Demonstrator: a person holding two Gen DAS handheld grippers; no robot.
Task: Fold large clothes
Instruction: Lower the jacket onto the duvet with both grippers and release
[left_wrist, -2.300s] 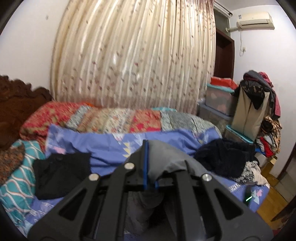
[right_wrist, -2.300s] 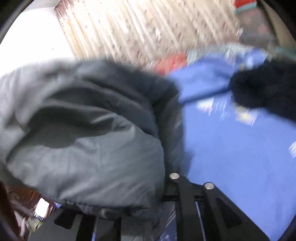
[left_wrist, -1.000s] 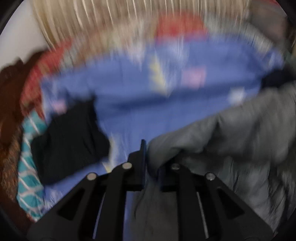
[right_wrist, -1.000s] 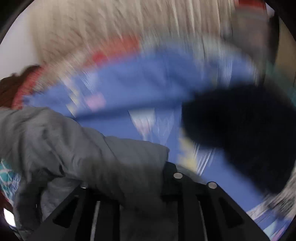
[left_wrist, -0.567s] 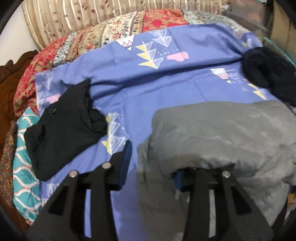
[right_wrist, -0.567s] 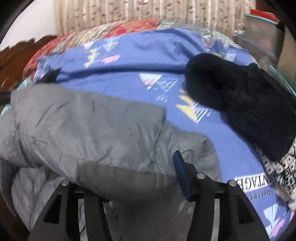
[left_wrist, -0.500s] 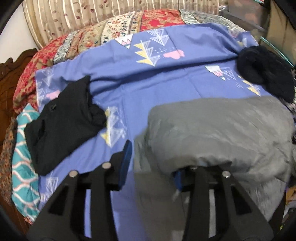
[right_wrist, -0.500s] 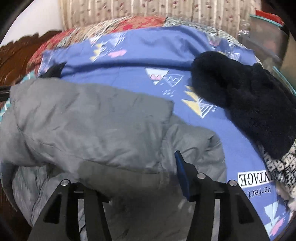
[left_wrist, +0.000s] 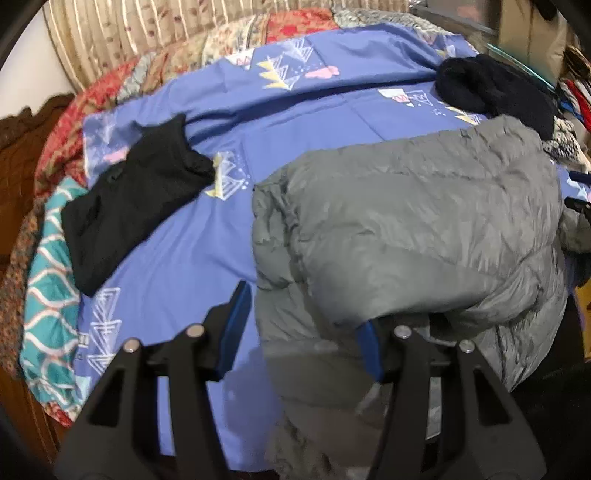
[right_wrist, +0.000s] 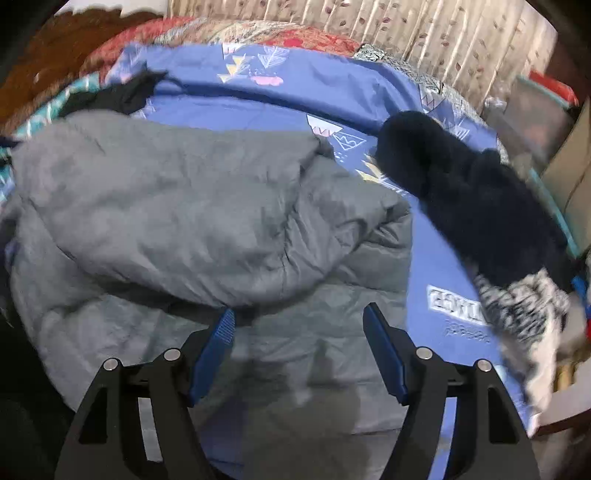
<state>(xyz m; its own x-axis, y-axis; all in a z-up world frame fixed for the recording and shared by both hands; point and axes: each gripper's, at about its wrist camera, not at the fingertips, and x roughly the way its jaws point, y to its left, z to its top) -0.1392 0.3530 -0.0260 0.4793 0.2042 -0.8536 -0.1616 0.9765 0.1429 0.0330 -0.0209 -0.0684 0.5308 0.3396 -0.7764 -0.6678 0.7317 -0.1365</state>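
A grey puffy jacket (left_wrist: 413, 229) lies folded over on the blue patterned bed sheet (left_wrist: 295, 110); it also shows in the right wrist view (right_wrist: 177, 221). My left gripper (left_wrist: 303, 332) is open at the jacket's near left edge, its right finger partly under the fabric. My right gripper (right_wrist: 299, 332) is open just above the jacket's near right part, holding nothing.
A folded black garment (left_wrist: 129, 199) lies left on the sheet. A dark fuzzy garment (right_wrist: 472, 199) and a black-and-white knit (right_wrist: 524, 310) lie on the right. A wooden headboard (left_wrist: 14, 155), a patterned quilt (left_wrist: 236, 33) and a curtain (right_wrist: 406, 26) stand behind.
Both grippers swung the jacket down onto the bed, then opened and let it go. They have since drawn back slightly, with the jacket lying folded on the sheet.
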